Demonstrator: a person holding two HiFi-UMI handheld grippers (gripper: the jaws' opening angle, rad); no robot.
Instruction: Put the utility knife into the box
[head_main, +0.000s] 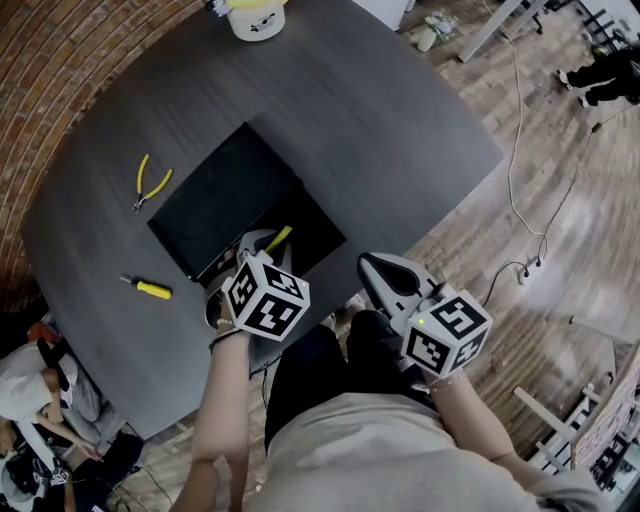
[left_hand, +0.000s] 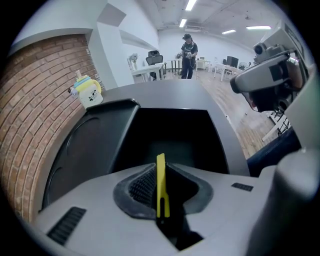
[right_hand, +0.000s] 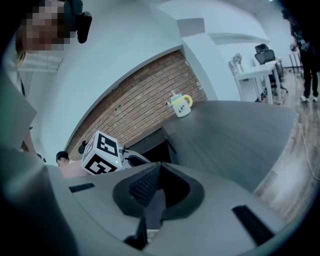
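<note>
One dark counter (head_main: 400, 130) carries one open black box (head_main: 215, 195). There is one utility knife (head_main: 279, 238), yellow. Loose hand tools number two: one pair of yellow-handled pliers (head_main: 148, 182) and one yellow-handled screwdriver (head_main: 150, 288). One cream-and-yellow mug (head_main: 258, 18) stands at the far edge. The tongs are two pairs, the left tongs (head_main: 262, 240) and the right tongs (head_main: 372, 265). Marker cubes (head_main: 265, 297) are two as well, one on each pair. Two other people show: a standing person (left_hand: 189, 52) far off and a crouched person (head_main: 30, 390) beside the counter.
</note>
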